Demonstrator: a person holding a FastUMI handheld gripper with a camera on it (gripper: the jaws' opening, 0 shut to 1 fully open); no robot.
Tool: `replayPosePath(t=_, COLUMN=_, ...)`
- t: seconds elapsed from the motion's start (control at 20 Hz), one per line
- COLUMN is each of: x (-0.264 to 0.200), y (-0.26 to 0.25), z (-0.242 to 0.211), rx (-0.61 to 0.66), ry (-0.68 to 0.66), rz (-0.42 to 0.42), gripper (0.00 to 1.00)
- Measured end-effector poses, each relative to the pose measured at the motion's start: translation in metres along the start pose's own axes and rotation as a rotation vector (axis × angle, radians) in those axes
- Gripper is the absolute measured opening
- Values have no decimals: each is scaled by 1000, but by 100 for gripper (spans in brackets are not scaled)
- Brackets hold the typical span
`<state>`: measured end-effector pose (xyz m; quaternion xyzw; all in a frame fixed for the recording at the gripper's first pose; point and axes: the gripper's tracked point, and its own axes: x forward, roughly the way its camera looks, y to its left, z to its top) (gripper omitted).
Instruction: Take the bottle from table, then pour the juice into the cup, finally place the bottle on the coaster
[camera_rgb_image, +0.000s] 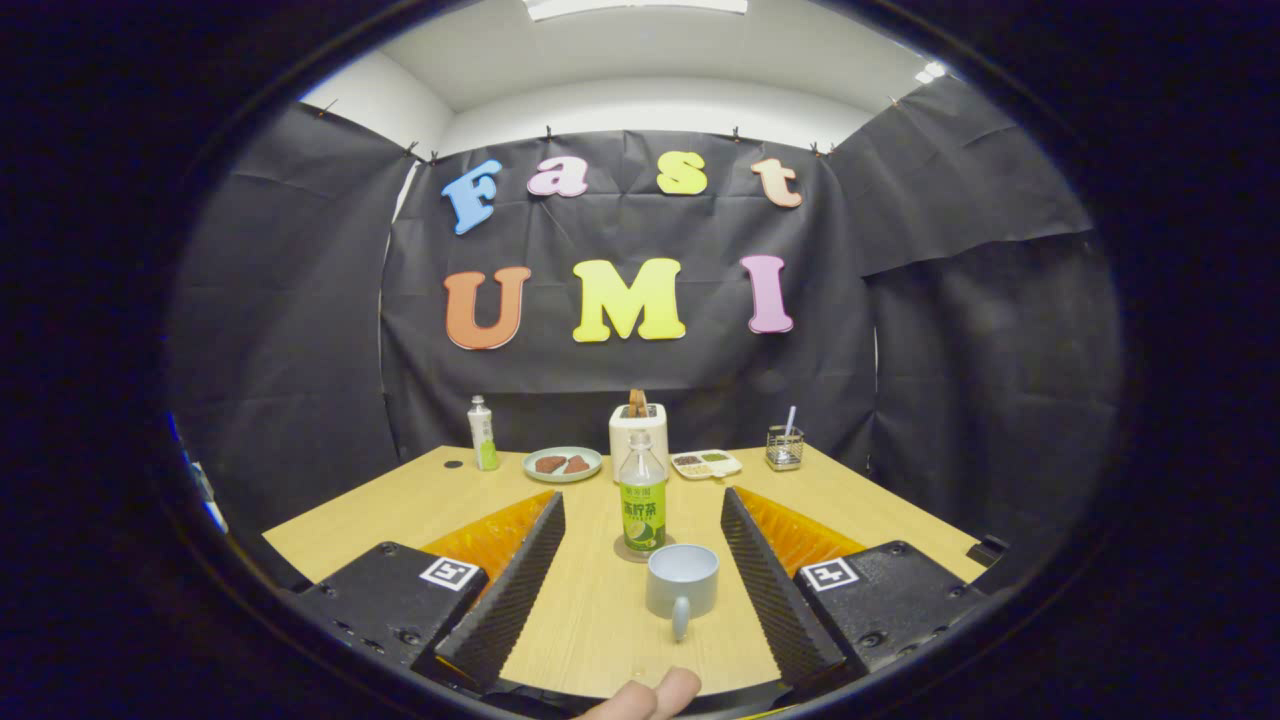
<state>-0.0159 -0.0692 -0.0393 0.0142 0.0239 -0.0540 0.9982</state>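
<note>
The tool (643, 505) is wide open and empty, with between its fingers, low in the frame's centre, the green-labelled bottle (642, 495) standing on the coaster (624, 550) just behind the grey cup (682, 580).

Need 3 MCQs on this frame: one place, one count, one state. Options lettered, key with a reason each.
1. Where does the bottle with the green label stand?
A. on the plate
B. on the coaster, just beyond the cup
C. inside the wire holder

2. How many bottles are on the table?
A. one
B. two
C. four

3. What state is the gripper in?
A. open, holding nothing
B. shut on the cup
C. shut on the bottle

Key:
1 B: the round coaster shows under its base, with the cup nearer the fingers.
2 B: the near one between the fingers, and a second bottle at the far edge beside the plate.
3 A: the two fingers stand wide apart, with cup and bottle loose between them and touched by neither.
</note>
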Motion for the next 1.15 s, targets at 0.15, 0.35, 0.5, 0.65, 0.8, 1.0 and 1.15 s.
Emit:
replayPosePath(t=0.15, x=-11, y=-4, z=6, rx=32, ry=-20, rz=25, gripper=100)
replayPosePath(t=0.35, x=-23, y=3, z=15, rx=51, ry=-61, rz=76, gripper=100)
replayPosePath(t=0.5, x=-25, y=-6, z=15, rx=11, ry=-75, rz=32, gripper=100)
replayPosePath(t=0.65, x=-22, y=-5, z=12, rx=-10, ry=-60, rz=10, gripper=100)
replayPosePath(t=0.8, x=-19, y=2, z=8, rx=-14, ry=-45, rz=18, gripper=100)
replayPosePath(t=1.0, x=-19, y=5, z=5, rx=-35, ry=-40, rz=-5, gripper=100)
replayPosePath(t=1.15, x=-17, y=11, z=-2, rx=-60, ry=-17, rz=-22, gripper=100)
